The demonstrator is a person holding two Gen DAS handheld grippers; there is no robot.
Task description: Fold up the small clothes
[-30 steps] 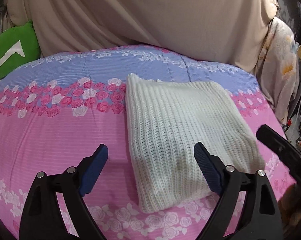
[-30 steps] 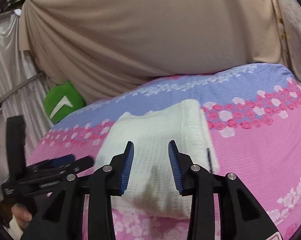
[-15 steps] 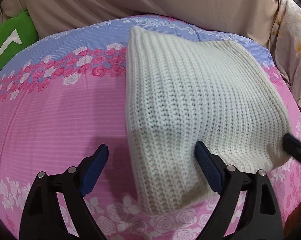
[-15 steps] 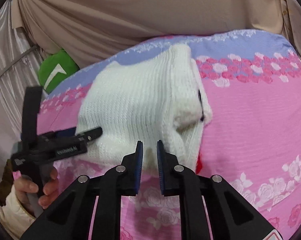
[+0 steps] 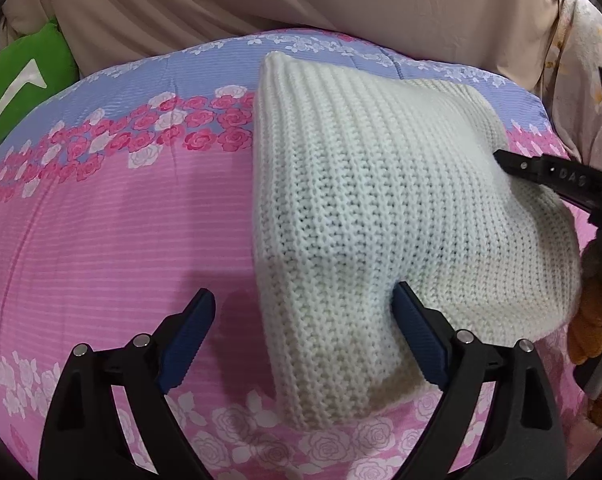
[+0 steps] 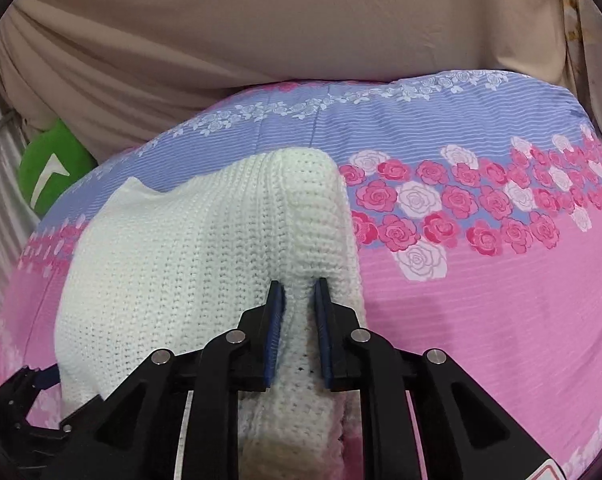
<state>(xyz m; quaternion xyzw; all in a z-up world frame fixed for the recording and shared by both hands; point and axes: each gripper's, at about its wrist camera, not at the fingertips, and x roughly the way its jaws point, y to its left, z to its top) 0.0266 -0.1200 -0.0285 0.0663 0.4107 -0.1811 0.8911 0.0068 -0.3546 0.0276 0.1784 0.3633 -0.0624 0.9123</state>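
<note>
On the rose-print bedspread [image 5: 101,240], the right claw [image 6: 299,312] pinches the white knit sweater [image 5: 381,208]; the left claw [image 5: 301,344] gapes wide around its corner. Uneven pulling could undo the fold.

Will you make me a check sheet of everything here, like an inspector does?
Surface: pink and lilac rose-print bedspread.
Job's things: folded cream knitted sweater lying on it.
Clutter: green cushion with white mark at the far left.
Grippers: left hand-held gripper open, straddling the sweater's near corner; right hand-held gripper shut on the sweater's edge.
Cables: nothing seen.
Surroundings: beige draped cloth behind; floral fabric at right.
</note>
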